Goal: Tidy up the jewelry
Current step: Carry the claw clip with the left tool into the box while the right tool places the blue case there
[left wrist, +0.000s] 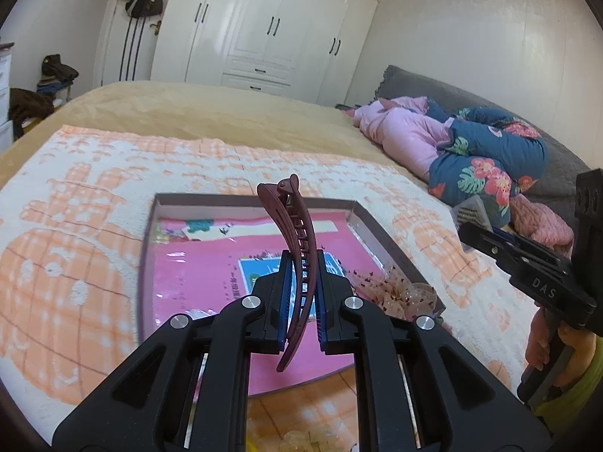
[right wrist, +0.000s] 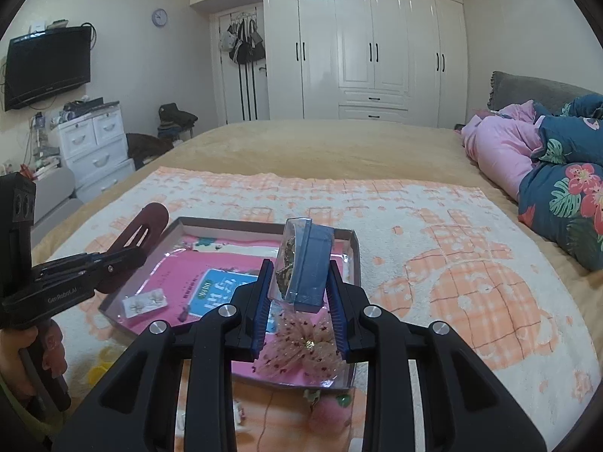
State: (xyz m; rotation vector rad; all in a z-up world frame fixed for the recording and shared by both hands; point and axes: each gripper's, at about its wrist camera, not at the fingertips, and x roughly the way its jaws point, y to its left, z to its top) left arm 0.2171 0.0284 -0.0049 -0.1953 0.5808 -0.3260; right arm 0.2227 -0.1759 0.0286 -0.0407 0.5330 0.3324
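Note:
My left gripper (left wrist: 301,263) is shut on a long dark-red hair clip (left wrist: 292,241), which stands upright between its blue pads above a shallow tray (left wrist: 361,222) with a pink lining. My right gripper (right wrist: 299,275) is shut on a small clear box with a blue base (right wrist: 307,263) and jewelry inside, held tilted over the same tray (right wrist: 352,248). A sheer pink bow with dark specks (right wrist: 305,350) lies at the tray's near right corner. A card of earrings (right wrist: 145,301) rests at the tray's left. The left gripper with the hair clip (right wrist: 139,226) shows at the left in the right wrist view.
The tray sits on an orange-and-white towel (right wrist: 433,245) spread over a tan bedspread. A pink and floral quilt (right wrist: 557,173) is bundled at the right. Small loose pieces (right wrist: 328,403) lie on the towel in front of the tray. Wardrobes, a drawer unit and a television stand beyond.

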